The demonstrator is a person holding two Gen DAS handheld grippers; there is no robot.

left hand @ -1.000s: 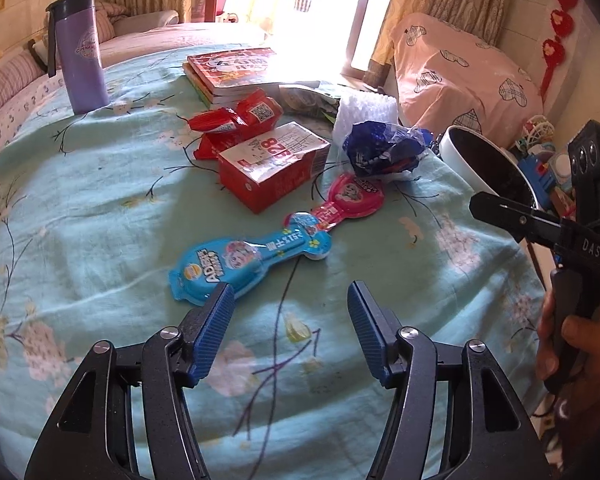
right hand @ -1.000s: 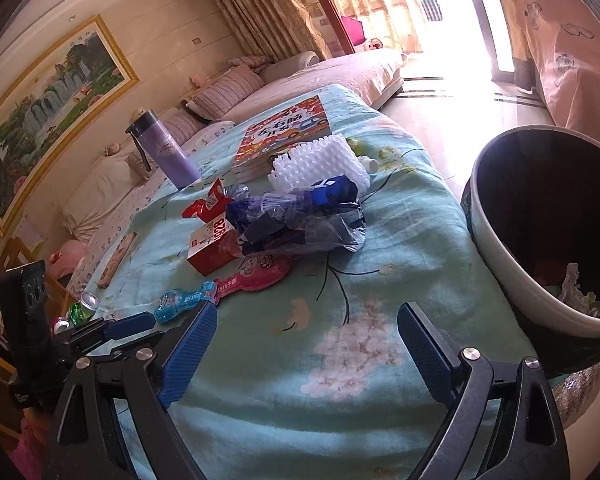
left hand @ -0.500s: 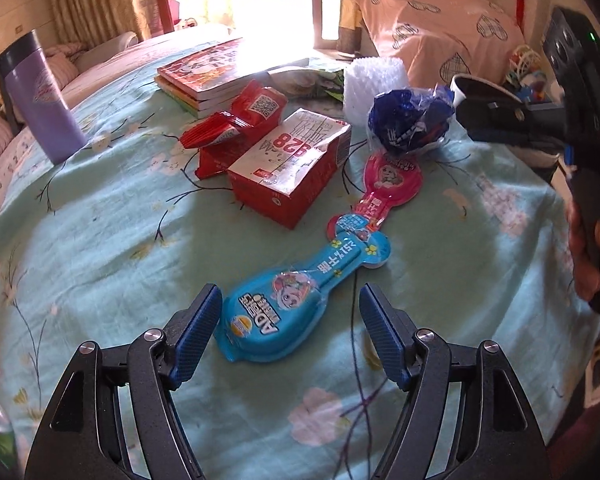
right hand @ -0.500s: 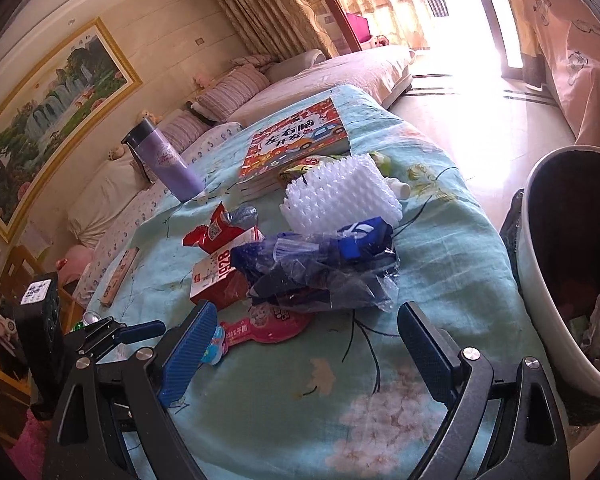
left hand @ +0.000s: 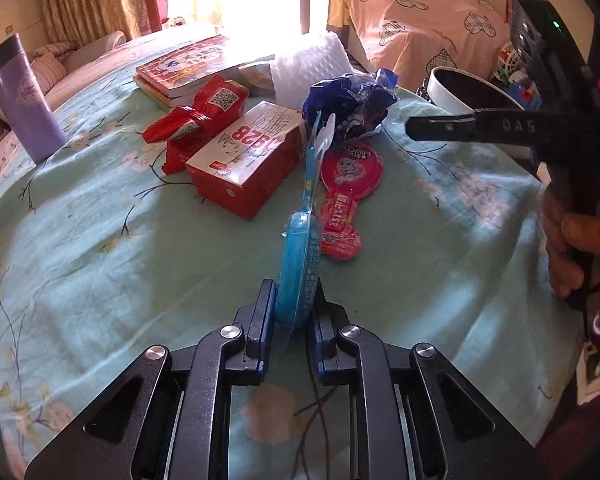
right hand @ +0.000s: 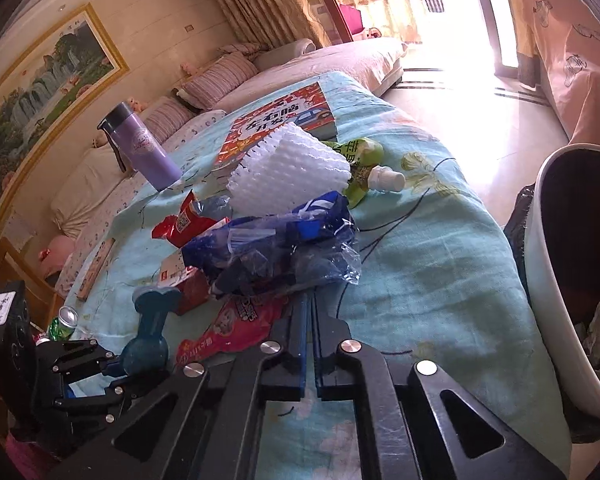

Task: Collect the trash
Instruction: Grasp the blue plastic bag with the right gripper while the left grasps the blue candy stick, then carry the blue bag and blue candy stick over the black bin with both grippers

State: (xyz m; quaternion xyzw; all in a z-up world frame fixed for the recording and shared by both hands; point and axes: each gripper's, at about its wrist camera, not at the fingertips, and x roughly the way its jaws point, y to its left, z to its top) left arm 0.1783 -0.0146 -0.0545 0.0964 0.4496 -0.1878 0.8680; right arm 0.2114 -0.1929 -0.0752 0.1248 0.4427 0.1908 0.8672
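A glossy blue blister pack [left hand: 298, 248], round at one end and bone-shaped at the other, is clamped edge-up between the jaws of the left gripper [left hand: 294, 312], raised off the worktop [left hand: 100, 248], which is draped in a soft teal floral cloth. Half a second earlier the pack lay flat between jaws set wide apart. A matching pink pack [left hand: 346, 196] lies flat just beside it, next to a red carton [left hand: 248, 160] and a crinkled red wrapper [left hand: 204, 114]. The right gripper [right hand: 310, 340] is seen with its jaws drawn almost together at the edge of a crumpled blue plastic bag [right hand: 276, 252]; whether the film is pinched cannot be told. Earlier those jaws were wide apart. A round white bin [right hand: 548, 280] stands beside the worktop.
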